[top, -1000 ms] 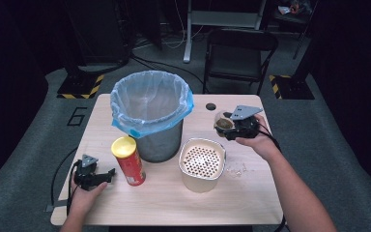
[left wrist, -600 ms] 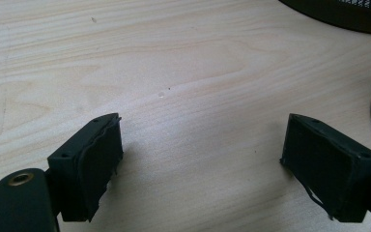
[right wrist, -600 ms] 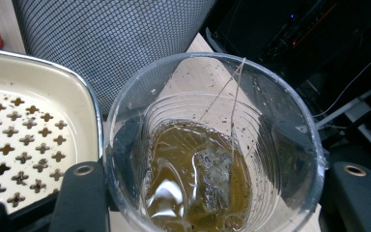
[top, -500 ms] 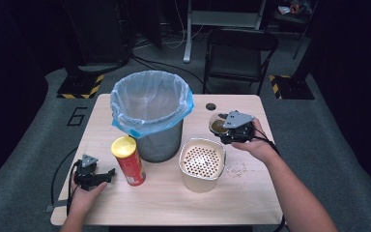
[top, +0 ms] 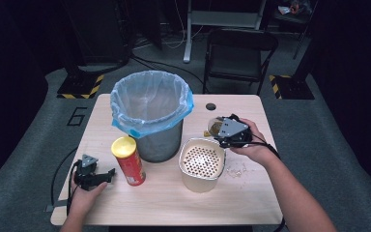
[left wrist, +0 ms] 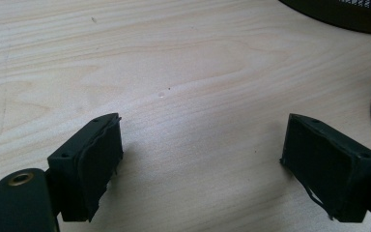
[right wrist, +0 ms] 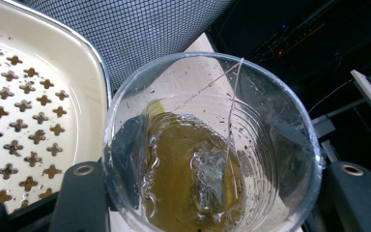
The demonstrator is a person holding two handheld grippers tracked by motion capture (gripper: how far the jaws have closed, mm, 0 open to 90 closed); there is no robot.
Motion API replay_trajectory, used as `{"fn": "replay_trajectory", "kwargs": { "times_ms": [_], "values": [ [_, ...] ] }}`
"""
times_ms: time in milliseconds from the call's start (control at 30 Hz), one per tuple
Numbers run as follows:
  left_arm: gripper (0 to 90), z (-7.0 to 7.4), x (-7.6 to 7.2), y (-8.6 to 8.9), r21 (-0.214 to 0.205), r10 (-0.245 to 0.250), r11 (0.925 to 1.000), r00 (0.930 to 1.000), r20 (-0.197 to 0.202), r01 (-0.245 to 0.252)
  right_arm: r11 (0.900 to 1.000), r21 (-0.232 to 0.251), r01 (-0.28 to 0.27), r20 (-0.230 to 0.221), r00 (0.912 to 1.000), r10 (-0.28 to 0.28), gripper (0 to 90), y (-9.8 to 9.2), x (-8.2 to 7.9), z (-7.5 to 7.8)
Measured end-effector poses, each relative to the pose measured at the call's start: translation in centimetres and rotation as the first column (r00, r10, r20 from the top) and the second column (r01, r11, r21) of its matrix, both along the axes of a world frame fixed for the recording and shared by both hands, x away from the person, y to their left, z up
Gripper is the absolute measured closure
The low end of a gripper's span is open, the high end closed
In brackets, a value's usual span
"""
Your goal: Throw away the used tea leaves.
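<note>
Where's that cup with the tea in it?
The cup sits clamped in the right tool, at the table's right in the high view, just behind the cream strainer.

The clear cup [right wrist: 207, 145] holds amber tea. The strainer [top: 202, 159] is cream with star-shaped holes, the can [top: 128, 161] red with a yellow lid, the bin [top: 150, 116] grey mesh, blue-lined.
</note>
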State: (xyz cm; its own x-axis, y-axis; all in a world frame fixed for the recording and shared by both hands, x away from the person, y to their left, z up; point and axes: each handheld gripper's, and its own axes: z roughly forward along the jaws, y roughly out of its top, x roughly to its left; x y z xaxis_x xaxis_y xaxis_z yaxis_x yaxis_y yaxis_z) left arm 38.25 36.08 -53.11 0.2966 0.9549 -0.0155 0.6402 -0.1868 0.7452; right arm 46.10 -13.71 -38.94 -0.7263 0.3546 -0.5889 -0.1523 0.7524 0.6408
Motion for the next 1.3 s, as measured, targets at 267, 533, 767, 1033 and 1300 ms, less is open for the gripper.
{"fn": "replay_trajectory", "kwargs": {
  "times_ms": [267, 533, 767, 1033, 1300],
  "values": [
    [14.0, 0.0, 0.0, 0.0, 0.000, 0.000, 1.0000, 1.0000, 0.000, 0.000, 0.9990, -0.043, -0.005, 0.065, 0.9978, 0.008, 37.3, 0.6, -0.4, -0.2],
    [14.0, 0.0, 0.0, 0.0, 0.000, 0.000, 1.0000, 1.0000, 0.000, 0.000, 0.9895, -0.142, -0.025, 0.198, 0.9788, 0.053, 37.6, 1.5, -2.1, -0.4],
    [14.1, 0.0, 0.0, 0.0, 0.000, 0.000, 1.0000, 1.0000, 0.000, 0.000, 0.9546, -0.298, 0.010, 0.335, 0.9375, 0.094, 37.5, 3.0, -3.6, -1.4],
    [14.1, 0.0, 0.0, 0.0, 0.000, 0.000, 1.0000, 1.0000, 0.000, 0.000, 0.8754, -0.474, 0.095, 0.528, 0.8266, 0.196, 37.5, 4.4, -5.4, -2.8],
    [14.0, 0.0, 0.0, 0.0, 0.000, 0.000, 1.0000, 1.0000, 0.000, 0.000, 0.7827, -0.598, 0.172, 0.642, 0.6868, 0.340, 37.6, 5.1, -6.6, -3.5]
  ]
}}
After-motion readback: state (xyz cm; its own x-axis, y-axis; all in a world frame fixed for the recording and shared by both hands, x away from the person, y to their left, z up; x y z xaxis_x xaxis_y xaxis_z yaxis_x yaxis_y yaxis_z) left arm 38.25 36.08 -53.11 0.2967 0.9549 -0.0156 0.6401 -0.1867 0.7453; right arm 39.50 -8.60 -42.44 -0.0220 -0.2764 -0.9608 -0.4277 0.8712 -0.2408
